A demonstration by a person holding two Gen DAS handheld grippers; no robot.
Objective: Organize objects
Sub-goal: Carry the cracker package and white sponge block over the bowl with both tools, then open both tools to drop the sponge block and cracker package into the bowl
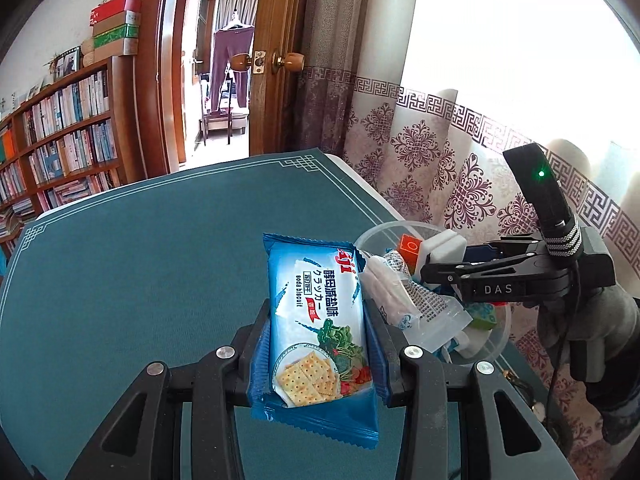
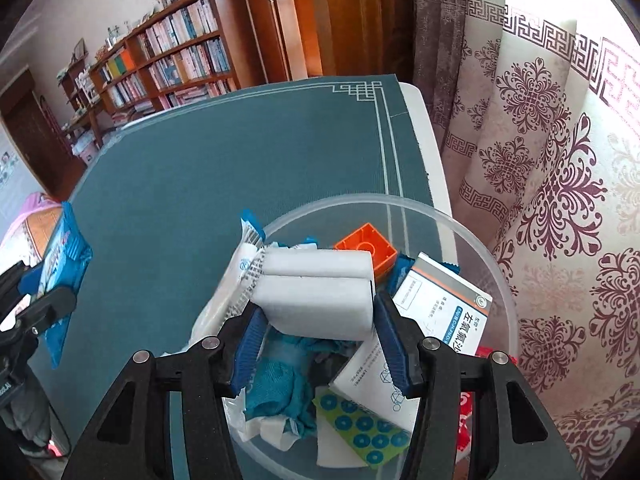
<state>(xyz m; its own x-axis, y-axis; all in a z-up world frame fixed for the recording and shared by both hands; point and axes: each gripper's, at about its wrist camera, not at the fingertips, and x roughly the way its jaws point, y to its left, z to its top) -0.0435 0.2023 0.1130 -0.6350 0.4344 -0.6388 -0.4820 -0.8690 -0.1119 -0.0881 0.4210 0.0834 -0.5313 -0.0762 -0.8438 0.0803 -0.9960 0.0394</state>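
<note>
Left wrist: left tongs point(image 1: 316, 344) clamp "soda biscuit" packet point(image 1: 318, 320); right tongs point(image 2: 316, 316) clamp white sponge point(image 2: 316, 296).

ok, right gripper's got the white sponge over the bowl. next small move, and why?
Probably open the right gripper and drop the white sponge. It is clamped between the fingers directly above the clear bowl, which already holds the orange block and a medicine box, so it should land inside.
</note>
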